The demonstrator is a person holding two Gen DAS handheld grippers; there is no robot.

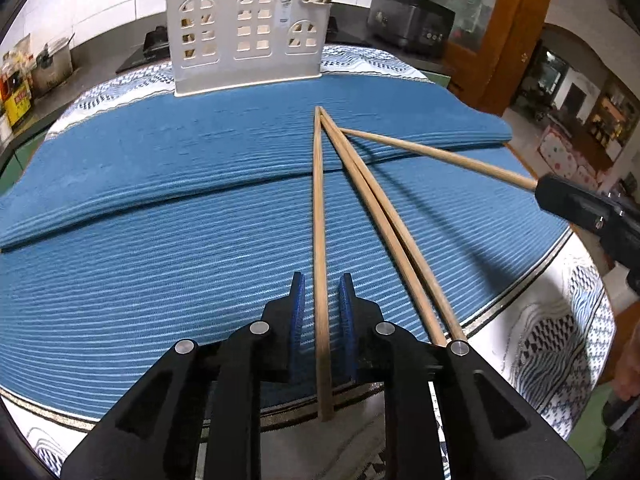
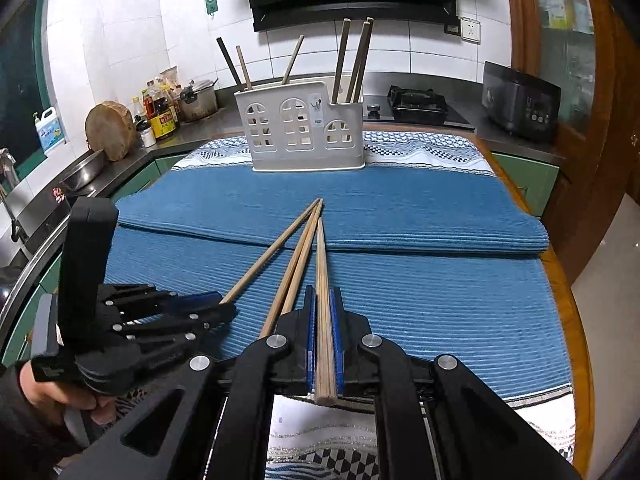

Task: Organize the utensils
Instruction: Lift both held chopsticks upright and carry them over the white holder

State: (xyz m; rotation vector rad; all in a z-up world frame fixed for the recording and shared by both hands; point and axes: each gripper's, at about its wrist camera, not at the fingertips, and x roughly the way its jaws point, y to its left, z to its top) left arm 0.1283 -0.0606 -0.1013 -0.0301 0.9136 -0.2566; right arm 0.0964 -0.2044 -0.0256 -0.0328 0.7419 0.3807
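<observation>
Several wooden chopsticks lie fanned on the blue mat. My left gripper point(image 1: 322, 286) is open around one chopstick point(image 1: 319, 208); its pads stand apart from the stick. It also shows in the right wrist view point(image 2: 216, 312). Two more chopsticks point(image 1: 372, 208) lie just right of it. My right gripper point(image 2: 323, 300) is shut on another chopstick point(image 2: 322, 272), holding it near its thick end; in the left wrist view it point(image 1: 560, 196) holds that stick point(image 1: 436, 154) slightly above the mat. The white utensil holder point(image 2: 304, 128) stands at the table's far side with several chopsticks in it.
The blue mats point(image 2: 420, 288) cover a patterned tablecloth point(image 2: 420, 144). Behind the table is a counter with a gas hob point(image 2: 418, 104), a black cooker point(image 2: 520, 100), bottles point(image 2: 160, 112), a pot and a round chopping block point(image 2: 109, 130). The table's right edge point(image 2: 576, 320) drops to the floor.
</observation>
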